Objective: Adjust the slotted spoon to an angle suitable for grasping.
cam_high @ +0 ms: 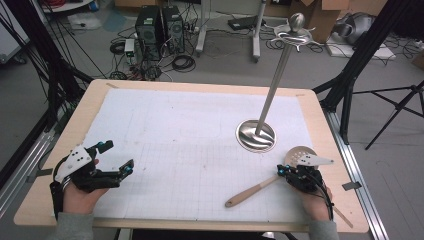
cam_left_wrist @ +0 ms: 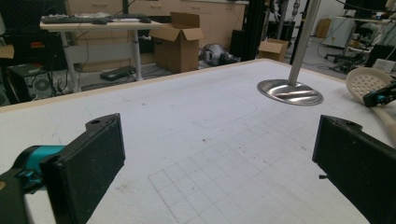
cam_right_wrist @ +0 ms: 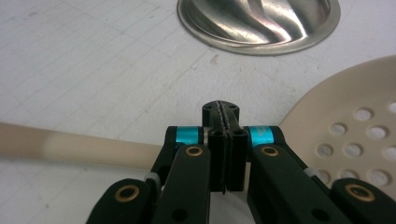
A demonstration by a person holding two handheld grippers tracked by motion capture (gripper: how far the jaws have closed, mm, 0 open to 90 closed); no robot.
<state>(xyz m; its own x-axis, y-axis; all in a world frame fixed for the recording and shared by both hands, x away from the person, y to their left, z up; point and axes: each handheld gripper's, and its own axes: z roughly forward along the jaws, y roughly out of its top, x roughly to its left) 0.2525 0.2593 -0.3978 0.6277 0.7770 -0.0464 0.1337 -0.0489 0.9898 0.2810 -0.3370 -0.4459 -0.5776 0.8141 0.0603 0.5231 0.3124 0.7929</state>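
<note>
At lower right, the right gripper (cam_high: 283, 171) hovered, jaws pressed together empty, above the unlabelled slotted spoon (cam_high: 260, 189); at lower left, the left gripper (cam_high: 117, 157) gaped wide, holding nothing.

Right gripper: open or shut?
Shut. In the right gripper view the right gripper has its jaws pressed together, no gap, above the slotted spoon, holding nothing.

stand (cam_high: 256, 136): polished metal, glossy, with a brushed swirl on its base
slotted spoon (cam_high: 299, 156): pale matt head, wooden handle, smooth
table (cam_high: 320, 125): light wood rim, matt
mat (cam_high: 190, 130): white, matt, faintly gridded, speckled
right gripper (cam_right_wrist: 225, 119): black matt plastic, 2 teal bands, brass-coloured rivets
</note>
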